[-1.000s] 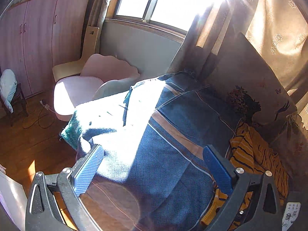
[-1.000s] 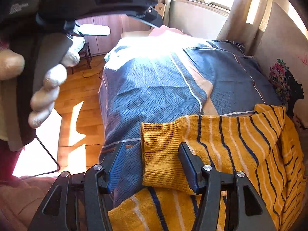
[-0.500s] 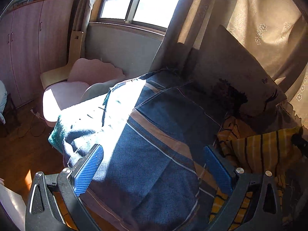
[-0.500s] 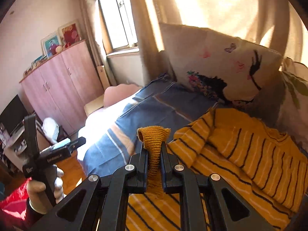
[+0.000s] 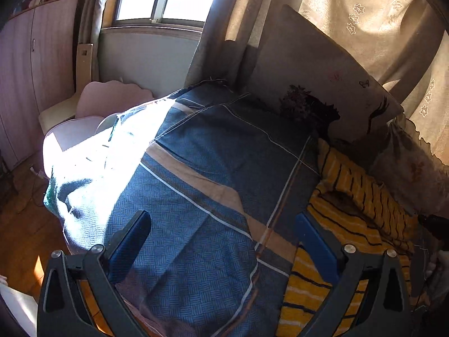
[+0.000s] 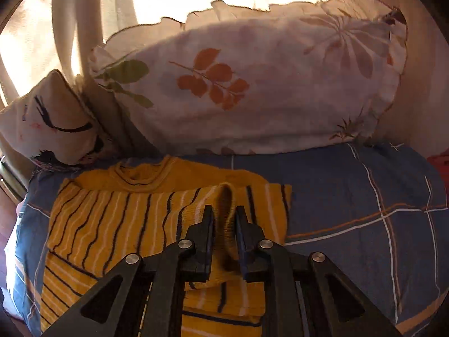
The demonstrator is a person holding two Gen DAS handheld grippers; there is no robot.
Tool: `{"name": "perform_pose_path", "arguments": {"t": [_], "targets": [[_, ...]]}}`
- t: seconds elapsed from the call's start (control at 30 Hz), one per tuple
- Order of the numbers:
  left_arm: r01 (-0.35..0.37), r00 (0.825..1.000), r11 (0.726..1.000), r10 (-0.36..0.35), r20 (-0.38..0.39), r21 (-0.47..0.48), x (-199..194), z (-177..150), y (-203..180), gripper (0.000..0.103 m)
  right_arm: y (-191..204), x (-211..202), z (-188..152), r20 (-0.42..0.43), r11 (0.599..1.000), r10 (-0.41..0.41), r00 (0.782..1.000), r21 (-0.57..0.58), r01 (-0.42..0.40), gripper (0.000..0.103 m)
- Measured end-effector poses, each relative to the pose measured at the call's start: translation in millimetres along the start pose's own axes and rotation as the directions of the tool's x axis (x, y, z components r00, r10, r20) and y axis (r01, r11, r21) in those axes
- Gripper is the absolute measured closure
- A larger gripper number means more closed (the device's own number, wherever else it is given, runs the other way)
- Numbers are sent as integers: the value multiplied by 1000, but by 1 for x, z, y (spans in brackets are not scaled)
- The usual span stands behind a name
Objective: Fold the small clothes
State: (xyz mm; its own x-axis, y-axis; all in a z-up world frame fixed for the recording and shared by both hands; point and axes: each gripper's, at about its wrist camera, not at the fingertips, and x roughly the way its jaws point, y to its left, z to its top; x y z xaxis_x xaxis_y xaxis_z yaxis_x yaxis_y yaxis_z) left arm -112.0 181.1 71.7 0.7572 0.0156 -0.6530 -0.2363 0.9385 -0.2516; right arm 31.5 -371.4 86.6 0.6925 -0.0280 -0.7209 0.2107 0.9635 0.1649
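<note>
A small yellow sweater [image 6: 118,219] with dark and white stripes lies on the blue patterned bedspread [image 6: 350,202], its neckline toward the pillows. My right gripper [image 6: 224,213] is shut on the ribbed sleeve cuff [image 6: 226,219] and holds the sleeve laid across the sweater's body. In the left wrist view the sweater [image 5: 353,210] lies at the right. My left gripper [image 5: 221,221] is open and empty, hovering above the bedspread [image 5: 196,196] left of the sweater.
A leaf-print pillow [image 6: 252,84] and a cushion with a woman's face [image 6: 53,123] [image 5: 322,84] stand at the bed's head against curtains. A pink chair [image 5: 92,118], wardrobe [image 5: 33,64] and wooden floor lie beyond the bed's left edge.
My right gripper shut on the sleeve cuff, lifted it and carried it across the sweater's body toward the pillows. My left gripper stayed open and turned right, bringing the sweater more into view.
</note>
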Motion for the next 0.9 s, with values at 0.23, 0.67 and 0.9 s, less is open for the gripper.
{"name": "perform_pose_path", "arguments": {"t": [0.23, 0.67, 0.9], "targets": [[32, 998, 996, -27, -57, 81, 15, -11, -34, 0, -14, -28, -18, 60, 994, 95, 994, 42, -98, 73], [101, 977, 986, -73, -203, 133, 43, -41, -53, 0, -8, -21, -104, -139, 942, 330, 934, 113, -316, 70], [182, 948, 980, -152, -281, 84, 50, -56, -47, 1, -47, -53, -153, -98, 919, 342, 934, 242, -311, 55]]}}
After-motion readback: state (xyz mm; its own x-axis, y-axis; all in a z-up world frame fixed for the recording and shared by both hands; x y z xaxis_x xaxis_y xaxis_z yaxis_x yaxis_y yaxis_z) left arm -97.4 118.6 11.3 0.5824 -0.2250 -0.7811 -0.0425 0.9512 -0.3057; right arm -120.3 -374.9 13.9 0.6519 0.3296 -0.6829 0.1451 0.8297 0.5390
